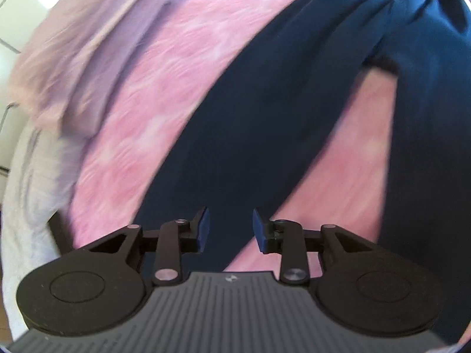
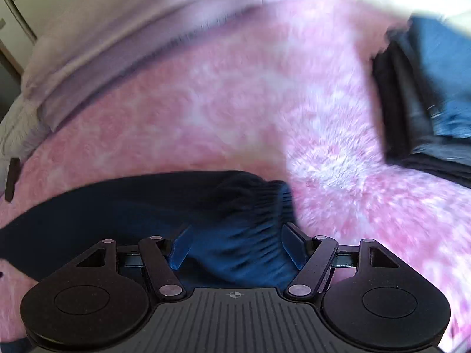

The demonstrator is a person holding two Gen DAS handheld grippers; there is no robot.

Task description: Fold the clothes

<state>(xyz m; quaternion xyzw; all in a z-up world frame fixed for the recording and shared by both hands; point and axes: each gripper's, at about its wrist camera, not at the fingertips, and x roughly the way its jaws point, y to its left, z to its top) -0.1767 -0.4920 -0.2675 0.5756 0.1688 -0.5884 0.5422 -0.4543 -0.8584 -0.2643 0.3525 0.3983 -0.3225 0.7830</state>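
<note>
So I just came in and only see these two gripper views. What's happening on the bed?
A person with a handheld gripper in each hand is folding clothes. Navy sweatpants lie spread on the fuzzy pink blanket. The left gripper hangs open above one leg. The right gripper is open over the elastic waistband, gripping nothing. A stack of folded dark clothes sits off to the side.

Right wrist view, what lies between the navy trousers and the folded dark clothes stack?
Only bare fluffy pink blanket separates the navy trousers from the folded dark clothes stack, shown in the right wrist view.
</note>
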